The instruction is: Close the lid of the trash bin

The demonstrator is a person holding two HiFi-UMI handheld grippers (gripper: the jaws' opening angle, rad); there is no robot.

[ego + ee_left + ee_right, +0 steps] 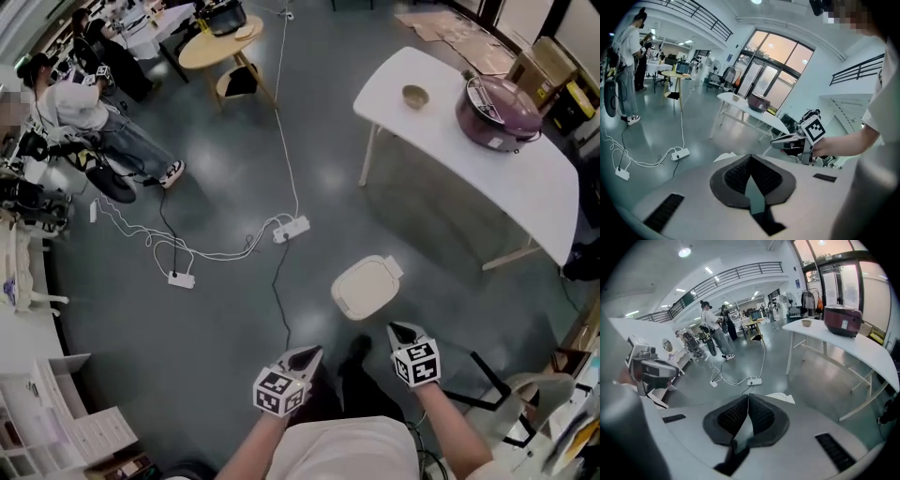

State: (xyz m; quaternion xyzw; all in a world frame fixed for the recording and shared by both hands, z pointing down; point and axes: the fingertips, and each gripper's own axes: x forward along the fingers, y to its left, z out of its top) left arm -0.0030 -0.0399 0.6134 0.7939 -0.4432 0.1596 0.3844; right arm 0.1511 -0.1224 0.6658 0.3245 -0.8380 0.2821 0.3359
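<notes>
Both pairs of jaws were closed tip to tip, holding nothing. The left gripper (309,354) and right gripper (397,330) hung side by side above the floor (225,309). The bin (364,287) stood on the floor just ahead of the right gripper, its cream lid lying flat on top. Beyond it was a white surface (525,183) carrying a cooker (497,112) and a bowl (414,95).

A cream, rounded-square plastic trash bin (366,286) stands on the grey floor with its lid lying flat, near a white rectangular table (441,136). The left gripper (309,355) and right gripper (397,330) hover side by side just short of it, touching nothing.
</notes>
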